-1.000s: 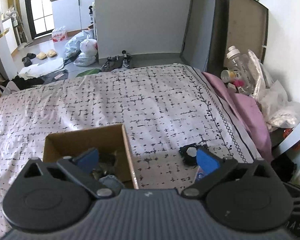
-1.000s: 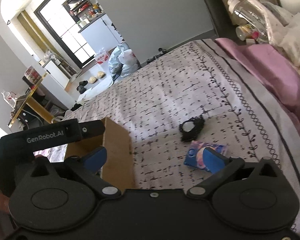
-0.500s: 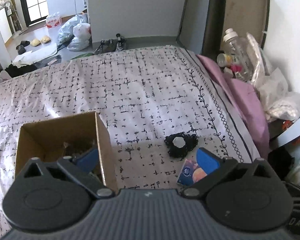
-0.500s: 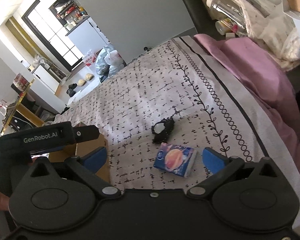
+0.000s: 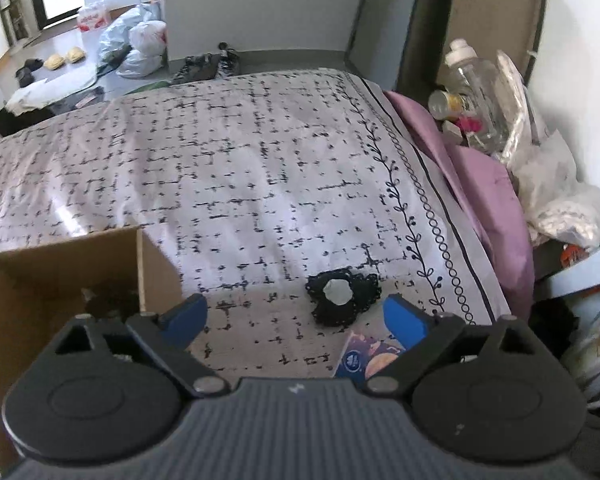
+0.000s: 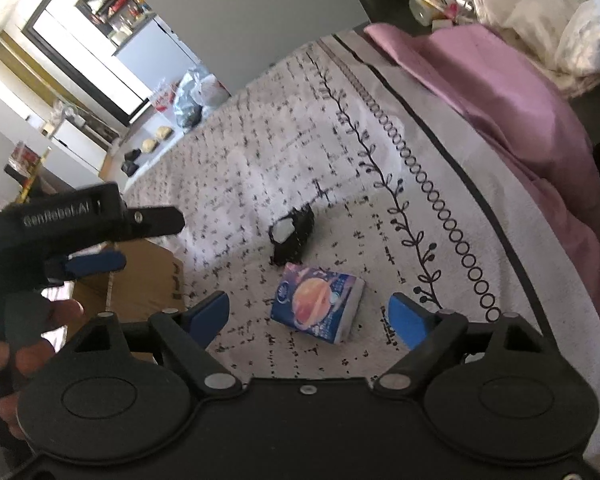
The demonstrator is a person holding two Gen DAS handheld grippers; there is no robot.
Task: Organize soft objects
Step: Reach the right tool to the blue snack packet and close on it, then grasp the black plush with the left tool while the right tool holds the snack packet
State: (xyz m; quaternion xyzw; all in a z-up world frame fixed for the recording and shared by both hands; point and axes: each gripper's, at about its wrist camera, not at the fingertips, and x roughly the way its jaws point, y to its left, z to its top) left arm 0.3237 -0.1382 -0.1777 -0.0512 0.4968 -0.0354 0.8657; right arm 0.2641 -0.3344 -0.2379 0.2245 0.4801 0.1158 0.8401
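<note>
On the patterned bedspread point(image 5: 260, 168) lie a black lacy soft item with a white centre point(image 5: 342, 298) point(image 6: 294, 236) and a blue tissue pack point(image 6: 318, 306) point(image 5: 360, 356). An open cardboard box point(image 5: 60, 280) point(image 6: 144, 280) with dark things inside stands to their left. My left gripper point(image 5: 294, 316) hangs over the bed between the box and the black item. Its jaws are closing, with nothing pressed between the pads. My right gripper point(image 6: 308, 314) hovers just above the tissue pack. Its jaws are closing too, and the pack lies between the pads untouched. The left gripper point(image 6: 140, 240) also shows in the right wrist view, above the box.
A purple blanket point(image 5: 480, 184) runs along the bed's right edge. Beyond it stand a plastic bottle point(image 5: 472, 76), a jar and crumpled bags point(image 5: 560, 204). Past the bed's far end, shoes point(image 5: 208, 66) and plastic bags point(image 5: 140, 44) lie on the floor. A person's hand point(image 6: 32, 332) grips the left tool.
Both grippers have sunk toward the bed and tilted further down. The black item and tissue pack have drawn nearer, and both pairs of jaws have narrowed a little.
</note>
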